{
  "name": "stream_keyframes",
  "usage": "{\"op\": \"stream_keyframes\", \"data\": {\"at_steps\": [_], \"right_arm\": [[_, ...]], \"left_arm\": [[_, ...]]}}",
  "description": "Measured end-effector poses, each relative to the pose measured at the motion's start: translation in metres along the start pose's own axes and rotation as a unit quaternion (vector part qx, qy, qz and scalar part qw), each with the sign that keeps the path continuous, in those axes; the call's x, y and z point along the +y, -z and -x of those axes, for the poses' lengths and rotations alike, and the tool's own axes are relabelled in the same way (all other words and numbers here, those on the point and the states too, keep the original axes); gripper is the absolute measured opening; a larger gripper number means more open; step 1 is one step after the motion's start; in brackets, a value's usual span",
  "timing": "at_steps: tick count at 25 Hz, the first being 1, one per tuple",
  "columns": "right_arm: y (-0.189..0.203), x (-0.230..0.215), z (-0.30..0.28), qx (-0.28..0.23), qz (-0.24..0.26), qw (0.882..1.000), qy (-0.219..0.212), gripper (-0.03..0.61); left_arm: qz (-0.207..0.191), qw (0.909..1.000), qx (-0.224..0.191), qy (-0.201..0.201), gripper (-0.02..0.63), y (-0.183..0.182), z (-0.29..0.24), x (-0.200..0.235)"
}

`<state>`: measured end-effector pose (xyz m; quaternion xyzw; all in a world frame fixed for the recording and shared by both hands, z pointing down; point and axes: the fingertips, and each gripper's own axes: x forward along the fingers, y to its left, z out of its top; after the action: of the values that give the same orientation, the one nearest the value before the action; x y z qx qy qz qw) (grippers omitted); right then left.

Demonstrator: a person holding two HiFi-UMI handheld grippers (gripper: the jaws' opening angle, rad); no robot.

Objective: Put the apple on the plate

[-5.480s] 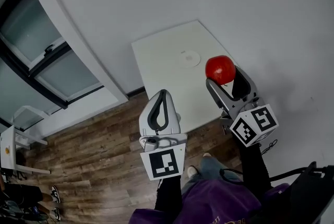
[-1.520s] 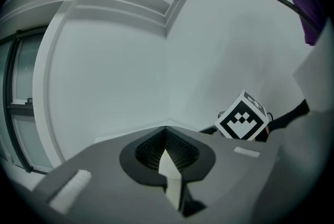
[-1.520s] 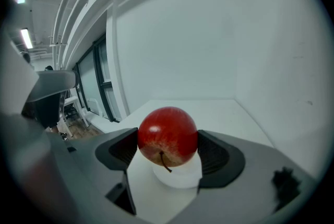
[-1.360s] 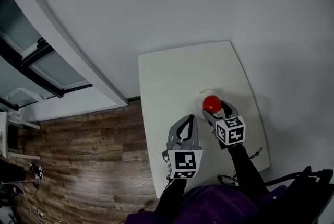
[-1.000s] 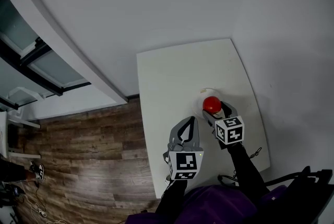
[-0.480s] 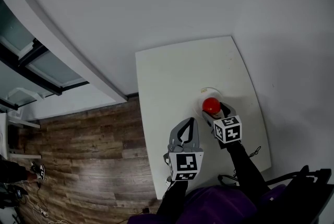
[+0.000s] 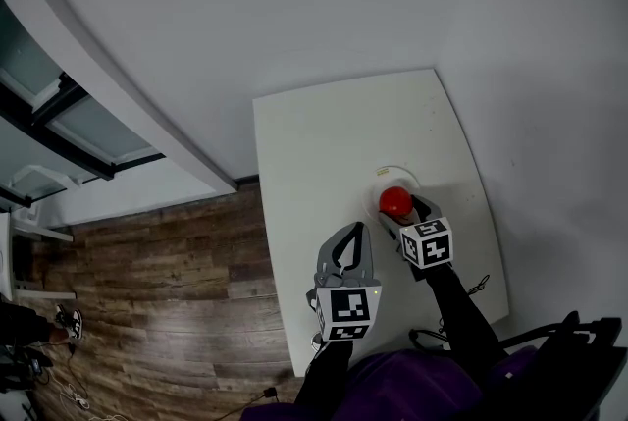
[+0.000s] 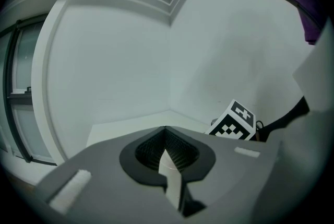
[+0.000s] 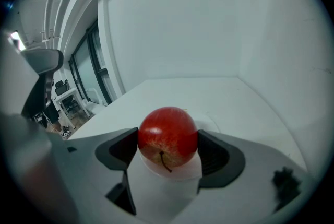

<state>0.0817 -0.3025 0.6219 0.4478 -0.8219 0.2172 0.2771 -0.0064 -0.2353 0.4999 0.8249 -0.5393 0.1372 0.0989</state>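
Observation:
A red apple (image 7: 395, 202) sits between the jaws of my right gripper (image 7: 397, 209) over a small white plate (image 7: 403, 176) on the white table (image 7: 314, 139). In the right gripper view both dark pads press the sides of the apple (image 9: 167, 136), stem toward the camera, and the plate (image 9: 209, 122) shows under and behind it. My left gripper (image 7: 350, 233) hovers over the table's near left part, to the left of the apple, shut with nothing in it. In the left gripper view its fingertips (image 8: 166, 130) meet.
The table stands in a corner, with white walls behind and to the right. Wooden floor (image 7: 147, 291) lies to its left, beyond the table's left edge. A glazed window frame (image 7: 69, 125) runs along the far left. The right gripper's marker cube (image 8: 235, 122) shows beside the left gripper.
Since the earliest frame the right gripper has carried the apple forward and down onto the plate. Over the last second both grippers have barely moved.

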Motion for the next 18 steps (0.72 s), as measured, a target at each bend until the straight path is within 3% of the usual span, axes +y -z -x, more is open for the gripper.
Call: {"op": "stream_keyframes", "data": {"at_steps": [18], "right_arm": [[-0.013,-0.002,0.009,-0.021,-0.010,1.000,-0.006,0.362]], "left_arm": [[-0.002,0.9999,-0.010,-0.007,0.006,-0.007,0.003,0.002]]}}
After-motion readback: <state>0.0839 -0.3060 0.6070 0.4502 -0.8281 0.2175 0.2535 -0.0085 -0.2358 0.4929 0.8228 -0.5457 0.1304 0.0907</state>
